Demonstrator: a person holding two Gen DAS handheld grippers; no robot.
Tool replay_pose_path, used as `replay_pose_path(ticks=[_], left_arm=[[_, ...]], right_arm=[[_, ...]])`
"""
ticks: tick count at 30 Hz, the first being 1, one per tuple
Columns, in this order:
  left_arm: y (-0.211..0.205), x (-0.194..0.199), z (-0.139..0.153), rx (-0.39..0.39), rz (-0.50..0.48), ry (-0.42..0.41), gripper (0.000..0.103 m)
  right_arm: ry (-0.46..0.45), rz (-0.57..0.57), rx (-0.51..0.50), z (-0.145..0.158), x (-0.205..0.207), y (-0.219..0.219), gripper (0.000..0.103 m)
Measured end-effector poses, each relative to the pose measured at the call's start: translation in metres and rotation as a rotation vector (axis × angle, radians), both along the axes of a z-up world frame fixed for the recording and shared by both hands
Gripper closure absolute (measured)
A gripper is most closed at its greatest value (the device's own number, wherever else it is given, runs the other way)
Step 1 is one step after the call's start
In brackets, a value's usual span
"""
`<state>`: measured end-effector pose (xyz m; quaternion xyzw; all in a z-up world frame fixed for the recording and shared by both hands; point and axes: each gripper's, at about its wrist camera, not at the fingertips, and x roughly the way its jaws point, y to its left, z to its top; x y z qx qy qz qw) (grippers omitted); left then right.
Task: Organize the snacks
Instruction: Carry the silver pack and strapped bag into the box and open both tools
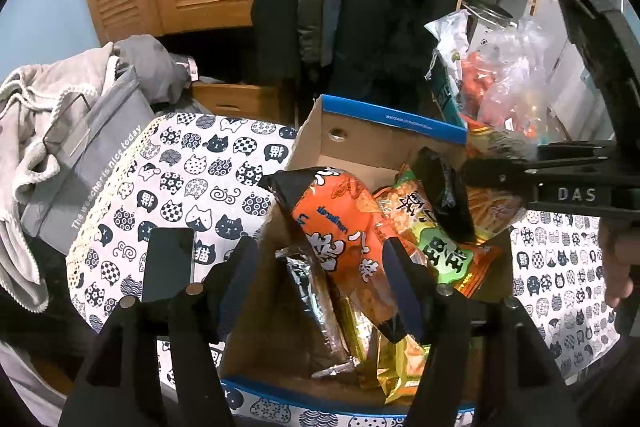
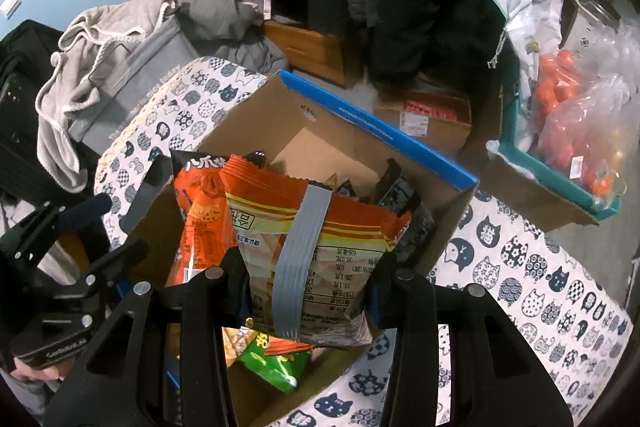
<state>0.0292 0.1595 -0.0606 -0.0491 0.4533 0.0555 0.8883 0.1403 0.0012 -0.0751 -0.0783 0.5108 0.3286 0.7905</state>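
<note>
Setting: cat-print cloth (image 1: 188, 179) is spread under an open cardboard box (image 2: 360, 131) at frame centre; coats and louvred doors are seen behind.
Right gripper (image 2: 308, 291): jaws are narrowed on an orange chip bag (image 2: 320, 227), held upright above the box, long axis running up the frame.
Left gripper (image 1: 328, 279): jaws are parted to a middling gap; an orange snack packet (image 1: 340, 227) stands between them, and no pressing is seen.
Deciding relation: the held bag hangs over the box's near right part, so a straight lowering is judged enough.
View difference: the bag's printed back is shown only by the right wrist; the left wrist shows the green packet (image 1: 444, 247) resting beneath.
</note>
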Motion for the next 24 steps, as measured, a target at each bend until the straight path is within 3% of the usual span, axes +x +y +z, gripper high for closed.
replay_pose_path(ticks=[2,9,19,24], left_arm=[[-0.001,-0.001,0.003,-0.003,-0.002,-0.007,0.037],[-0.011,-0.007,0.014,0.010,-0.010,-0.027,0.027],[-0.023,-0.014,0.031,0.035,-0.013,-0.049,0.020],[-0.030,-0.019,0.041,0.048,-0.017,-0.068,0.015]], right_arm=[[0.002,0.005,0.007,0.000,0.000,0.000,0.060],[-0.020,-0.004,0.041,0.010,-0.003,-0.008,0.041],[-0.087,-0.036,0.072,0.034,-0.022,-0.041,0.027],[-0.115,-0.064,0.076,0.046,-0.035,-0.059,0.026]])
